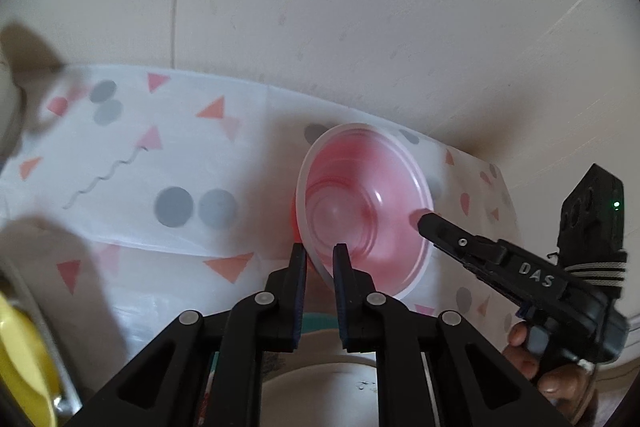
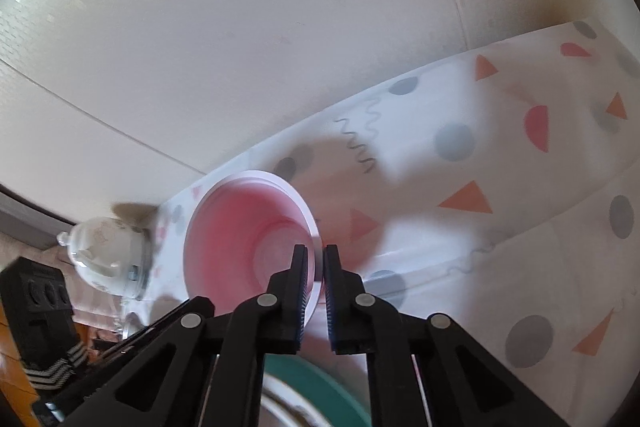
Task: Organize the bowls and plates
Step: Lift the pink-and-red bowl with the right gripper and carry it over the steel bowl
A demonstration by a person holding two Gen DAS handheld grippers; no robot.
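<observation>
Bowl is hanging tilted, both the left gripper and right gripper pinching its rim; next, lowering it onto the plate below.

The bowl is translucent pink; the worktop cloth is white with grey dots, orange and pink triangles; both tools are black

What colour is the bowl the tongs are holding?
Pink with a paler whitish rim; the bowl shows best in the left wrist view.
</observation>
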